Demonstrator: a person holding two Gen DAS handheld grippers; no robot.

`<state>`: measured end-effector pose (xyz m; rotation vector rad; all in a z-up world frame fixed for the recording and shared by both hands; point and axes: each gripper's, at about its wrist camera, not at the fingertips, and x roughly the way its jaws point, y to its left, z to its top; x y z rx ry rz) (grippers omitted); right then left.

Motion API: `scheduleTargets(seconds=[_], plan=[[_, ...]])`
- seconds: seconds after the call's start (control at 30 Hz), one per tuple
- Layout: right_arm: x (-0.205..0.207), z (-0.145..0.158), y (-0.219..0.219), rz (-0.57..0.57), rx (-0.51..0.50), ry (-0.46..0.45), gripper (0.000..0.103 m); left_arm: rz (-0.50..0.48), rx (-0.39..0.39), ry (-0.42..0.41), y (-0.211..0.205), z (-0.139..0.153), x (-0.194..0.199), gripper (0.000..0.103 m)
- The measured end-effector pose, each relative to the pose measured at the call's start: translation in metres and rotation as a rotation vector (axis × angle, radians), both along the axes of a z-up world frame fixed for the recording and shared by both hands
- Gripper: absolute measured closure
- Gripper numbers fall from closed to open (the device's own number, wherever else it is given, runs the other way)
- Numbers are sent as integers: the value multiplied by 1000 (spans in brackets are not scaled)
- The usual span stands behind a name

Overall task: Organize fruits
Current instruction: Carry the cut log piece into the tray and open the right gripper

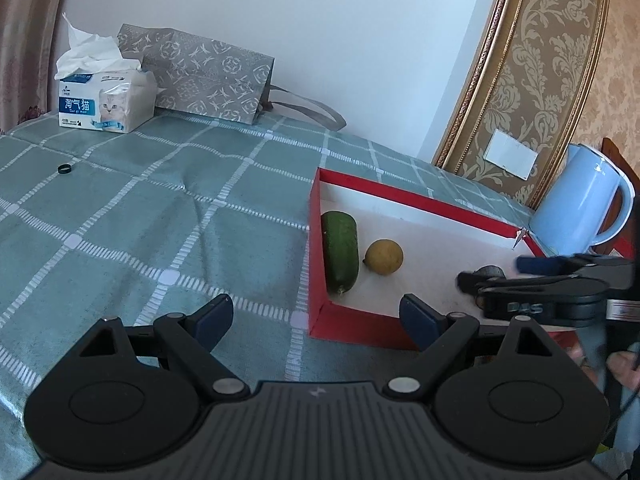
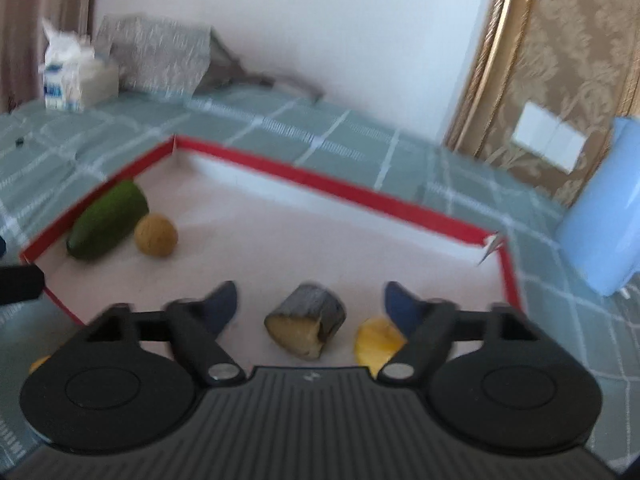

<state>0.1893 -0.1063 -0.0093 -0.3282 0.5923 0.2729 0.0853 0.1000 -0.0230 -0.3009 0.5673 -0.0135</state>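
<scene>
A red box with a white floor (image 1: 316, 216) (image 2: 320, 180) lies on the table. In it a green cucumber (image 1: 341, 252) (image 2: 108, 220) lies along the left wall, with a yellow lemon (image 1: 384, 257) (image 2: 156, 236) beside it. A dark-skinned cut piece with a pale face (image 2: 306, 322) lies between the fingers of my right gripper (image 2: 312, 308), which is open and low over the box; a yellow piece (image 2: 376, 344) lies by its right finger. My left gripper (image 1: 316, 316) is open and empty over the box's near left corner. The right gripper shows in the left wrist view (image 1: 492, 272).
A green checked cloth (image 1: 160, 208) covers the table. A tissue pack (image 1: 106, 100) and a grey patterned bag (image 1: 200, 76) stand at the back by the wall. A small black ring (image 1: 64, 169) lies far left. A light blue kettle (image 1: 580, 200) stands right of the box.
</scene>
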Motion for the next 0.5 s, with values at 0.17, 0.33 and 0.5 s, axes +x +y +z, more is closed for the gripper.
scheduleTargets(seconds=[0.17,0.33,0.5], plan=[[-47,27,-40,-94,42,-199,17,-17,20,-18,-4,2,-3,12],[-95,27,-97,-274,50,-376,1,-76,92,-53,-20,3,-9,12],[-98,9,-163,-413,273,-258,1,-123,175,-68,-38,1,-14,12]])
